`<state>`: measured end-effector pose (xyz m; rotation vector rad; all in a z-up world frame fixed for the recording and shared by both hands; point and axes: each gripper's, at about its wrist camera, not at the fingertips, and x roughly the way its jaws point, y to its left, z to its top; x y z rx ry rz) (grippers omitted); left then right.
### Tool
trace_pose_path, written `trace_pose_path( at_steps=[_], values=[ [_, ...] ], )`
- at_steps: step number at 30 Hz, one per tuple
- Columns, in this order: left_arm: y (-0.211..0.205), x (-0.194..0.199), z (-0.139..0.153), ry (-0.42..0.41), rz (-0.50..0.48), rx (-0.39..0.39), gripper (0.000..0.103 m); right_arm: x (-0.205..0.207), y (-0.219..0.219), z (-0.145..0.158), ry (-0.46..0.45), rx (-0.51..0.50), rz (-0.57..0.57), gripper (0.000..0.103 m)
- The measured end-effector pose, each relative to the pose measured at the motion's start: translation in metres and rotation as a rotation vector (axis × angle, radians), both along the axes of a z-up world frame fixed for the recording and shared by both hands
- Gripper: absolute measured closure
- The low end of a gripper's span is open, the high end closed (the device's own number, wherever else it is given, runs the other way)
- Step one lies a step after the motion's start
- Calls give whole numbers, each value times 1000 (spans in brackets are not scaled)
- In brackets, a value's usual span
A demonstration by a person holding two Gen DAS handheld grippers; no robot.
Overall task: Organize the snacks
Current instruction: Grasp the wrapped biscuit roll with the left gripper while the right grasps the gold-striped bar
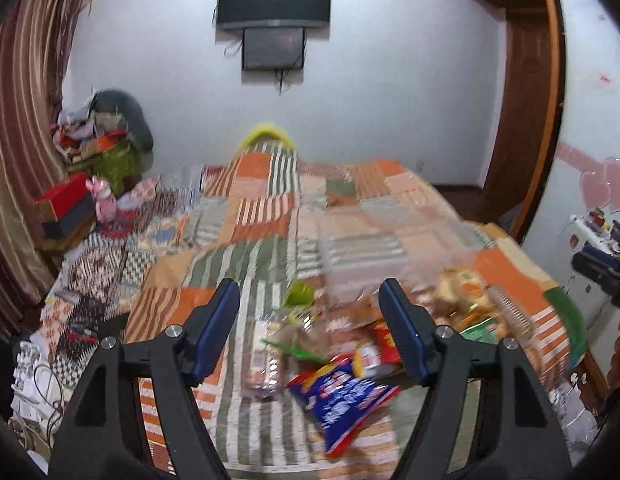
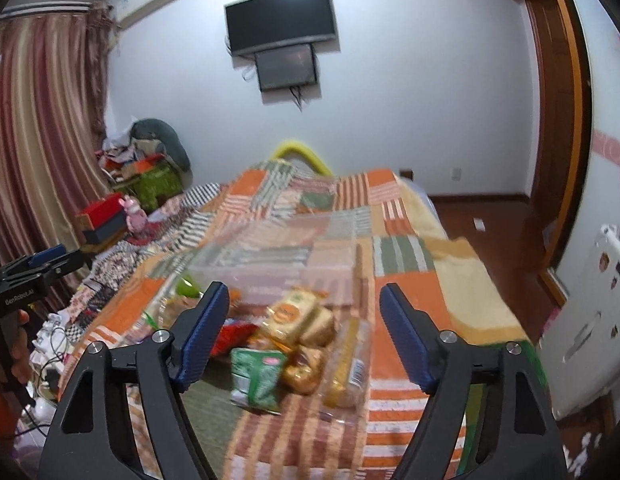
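Your snacks lie in a loose heap on the patchwork bedspread (image 2: 394,208) of the bed, near its close end, with a clear plastic container (image 2: 270,272) just behind them. In your left wrist view the nearest is a blue packet (image 1: 342,400) with red trim and white print, lying flat and angled toward you; beside it sits a red packet (image 1: 384,346), and farther back a small green packet (image 1: 298,294), all smeared by motion blur. In your right wrist view you can count one green-and-white pouch (image 2: 258,376) lying on its back, one clear wrapped roll of pale biscuits (image 2: 348,368) to its right, and two or three golden-brown bread packs (image 2: 298,320) stacked behind them; blur stops an exact count of the heap. Your left claw (image 1: 310,292) stands partly open above the pile, blue pads apart, with nothing between them and no pad touching a packet. Your right claw (image 2: 306,296) stands likewise partly open over the bread packs and pouch, gripping nothing. Each claw shows at the edge of the other's view, held in a hand. On the far wall hang one dark television (image 2: 280,20) and one smaller screen (image 2: 287,66) just beneath it. One striped curtain (image 2: 42,128) covers the left side, with a pile of boxes and clothes (image 2: 146,168) next to it, and one wooden door frame (image 2: 558,120) stands at the right.
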<state>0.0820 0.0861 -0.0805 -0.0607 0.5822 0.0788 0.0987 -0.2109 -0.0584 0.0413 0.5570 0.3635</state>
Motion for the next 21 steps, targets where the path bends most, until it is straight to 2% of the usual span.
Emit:
trace_pose_path(
  at_steps=[12,21],
  values=[
    [49,57,-90,248,5,-33,33,33,-10,-43,188,-73,-26,41],
    [70,78,-144,393,17,-71,41,55,-12,-72,301,-61,-12,47]
  ],
)
